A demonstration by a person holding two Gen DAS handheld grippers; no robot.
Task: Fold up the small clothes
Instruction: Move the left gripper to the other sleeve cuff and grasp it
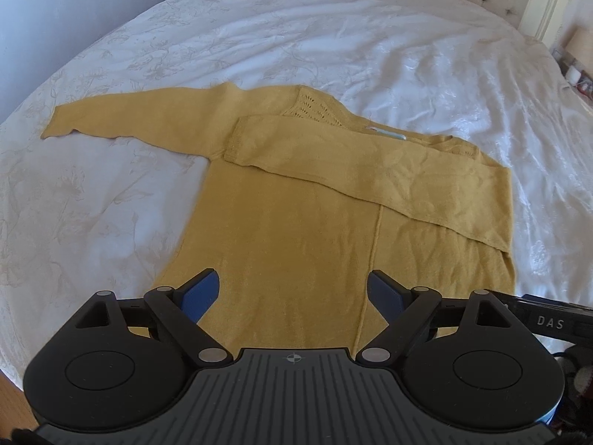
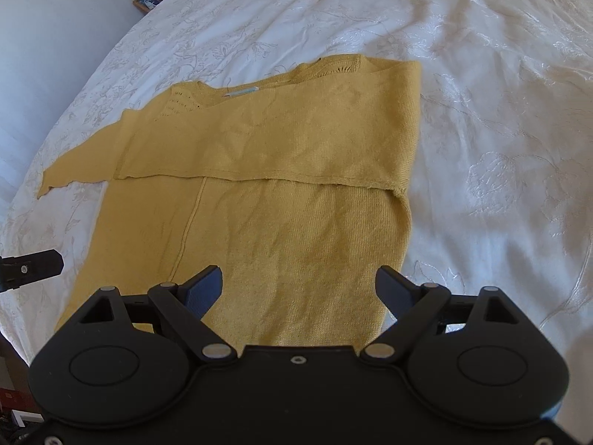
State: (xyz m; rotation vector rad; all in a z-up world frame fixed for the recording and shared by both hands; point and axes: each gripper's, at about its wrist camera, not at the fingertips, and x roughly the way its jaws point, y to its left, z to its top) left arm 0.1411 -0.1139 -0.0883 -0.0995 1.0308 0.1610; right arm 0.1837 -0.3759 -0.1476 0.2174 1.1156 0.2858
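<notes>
Mustard sweater (image 1: 296,230) flat on white bedspread (image 1: 296,29), one sleeve folded across chest, w/ left gripper (image 1: 294,293) & right gripper (image 2: 298,293) both spread wide, holding nothing.

Your mustard-yellow knit sweater (image 1: 296,230) lies flat, neckline toward 12 o'clock and hem toward 6 o'clock. One sleeve (image 1: 122,118) stretches straight out toward 9 o'clock. The other sleeve (image 1: 352,163) is folded across the chest, its cuff pointing toward 9 o'clock. A vertical seam (image 1: 370,259) runs down the body to the hem.
</notes>
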